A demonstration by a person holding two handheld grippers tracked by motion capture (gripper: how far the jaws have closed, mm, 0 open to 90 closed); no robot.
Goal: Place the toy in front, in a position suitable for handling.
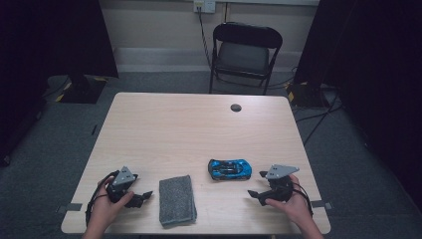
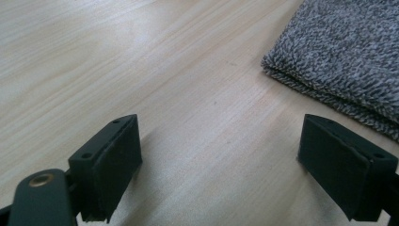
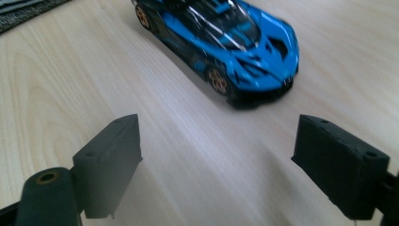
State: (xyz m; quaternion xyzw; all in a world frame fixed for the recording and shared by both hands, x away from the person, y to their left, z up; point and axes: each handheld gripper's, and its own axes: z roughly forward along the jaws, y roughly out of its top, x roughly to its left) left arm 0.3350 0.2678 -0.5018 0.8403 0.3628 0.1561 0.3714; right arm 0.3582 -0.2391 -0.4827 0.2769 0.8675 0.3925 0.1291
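Observation:
A blue and black toy car [image 1: 229,169] sits on the wooden table [image 1: 199,129], right of centre near the front. A folded grey cloth [image 1: 177,199] lies to its left. My left gripper [image 1: 144,197] rests low at the front left, jaws open and pointing toward the cloth [image 2: 343,56], with bare table between them. My right gripper [image 1: 255,195] is held at the front right, open, just short of the car [image 3: 221,42], whose nose faces its jaws. Nothing is gripped by either [image 2: 221,165] [image 3: 219,160].
A round cable hole [image 1: 236,107] marks the table's far side. A black folding chair [image 1: 245,52] stands behind the table. Dark stands and cables [image 1: 308,94] sit on the grey floor to both sides.

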